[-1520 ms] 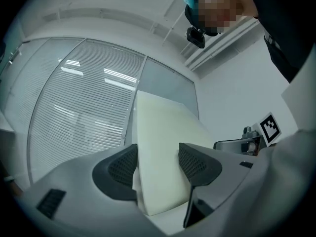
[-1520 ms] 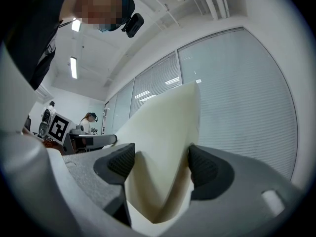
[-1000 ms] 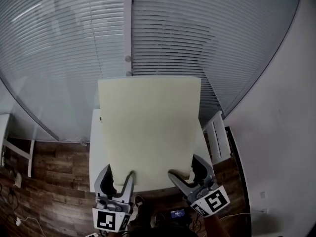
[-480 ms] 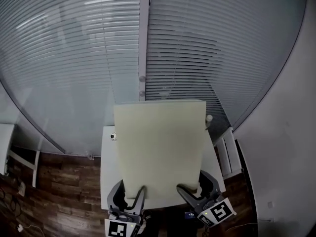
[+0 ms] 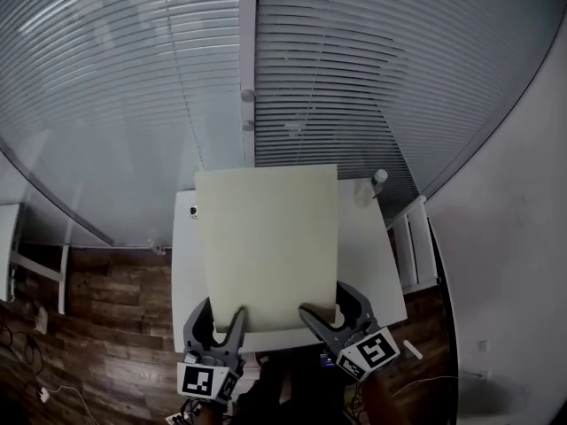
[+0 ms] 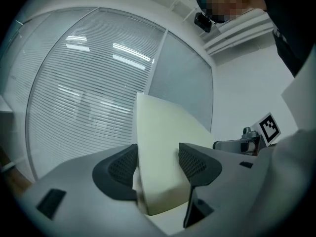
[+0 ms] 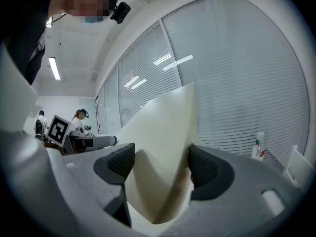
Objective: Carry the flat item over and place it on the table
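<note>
Head view: pale cream foam sheet (image 5: 268, 237)

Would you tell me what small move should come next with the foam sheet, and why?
Probably lower both grippers together so the foam sheet settles flat on the white table. The left gripper and right gripper each clamp its near edge, the sheet is above the tabletop, and both gripper views show it rising away from the jaws, seemingly not yet laid down.
</note>
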`<action>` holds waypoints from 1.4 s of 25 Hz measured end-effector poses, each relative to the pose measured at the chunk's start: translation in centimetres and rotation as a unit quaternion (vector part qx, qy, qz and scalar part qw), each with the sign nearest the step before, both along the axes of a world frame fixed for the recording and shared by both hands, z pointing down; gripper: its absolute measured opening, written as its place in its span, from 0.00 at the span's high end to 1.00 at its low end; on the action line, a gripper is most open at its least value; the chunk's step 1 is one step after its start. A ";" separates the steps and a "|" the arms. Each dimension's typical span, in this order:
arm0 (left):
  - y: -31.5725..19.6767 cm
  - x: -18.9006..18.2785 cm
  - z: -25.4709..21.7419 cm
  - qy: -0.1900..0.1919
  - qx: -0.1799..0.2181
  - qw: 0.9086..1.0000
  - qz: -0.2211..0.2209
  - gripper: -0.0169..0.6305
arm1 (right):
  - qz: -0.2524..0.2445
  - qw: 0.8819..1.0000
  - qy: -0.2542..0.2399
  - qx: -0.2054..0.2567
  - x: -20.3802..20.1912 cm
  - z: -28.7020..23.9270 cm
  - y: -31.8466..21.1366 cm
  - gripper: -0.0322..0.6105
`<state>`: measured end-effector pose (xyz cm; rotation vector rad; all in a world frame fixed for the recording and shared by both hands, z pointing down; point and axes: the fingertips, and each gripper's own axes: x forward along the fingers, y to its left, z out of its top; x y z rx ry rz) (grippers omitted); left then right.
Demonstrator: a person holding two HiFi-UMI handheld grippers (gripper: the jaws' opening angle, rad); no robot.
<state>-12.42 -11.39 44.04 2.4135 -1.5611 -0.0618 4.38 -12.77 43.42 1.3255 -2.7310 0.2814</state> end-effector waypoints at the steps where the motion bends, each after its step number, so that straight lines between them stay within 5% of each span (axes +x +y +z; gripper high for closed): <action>1: -0.1 0.0 0.6 -0.001 -0.004 1.000 0.000 0.57 | -0.001 1.000 0.000 -0.007 0.0 0.7 0.0 0.42; 6: 0.7 -0.2 3.8 0.004 -0.006 1.000 0.002 0.57 | -0.004 0.999 0.006 -0.042 0.2 4.0 0.9 0.42; 17: 2.3 -0.9 11.9 -0.009 -0.088 0.996 0.011 0.57 | -0.014 0.993 0.018 -0.114 -0.3 11.0 2.3 0.42; 35: 3.4 0.6 14.2 -0.016 -0.110 0.994 0.019 0.57 | -0.013 0.991 0.023 -0.134 1.1 13.6 3.5 0.42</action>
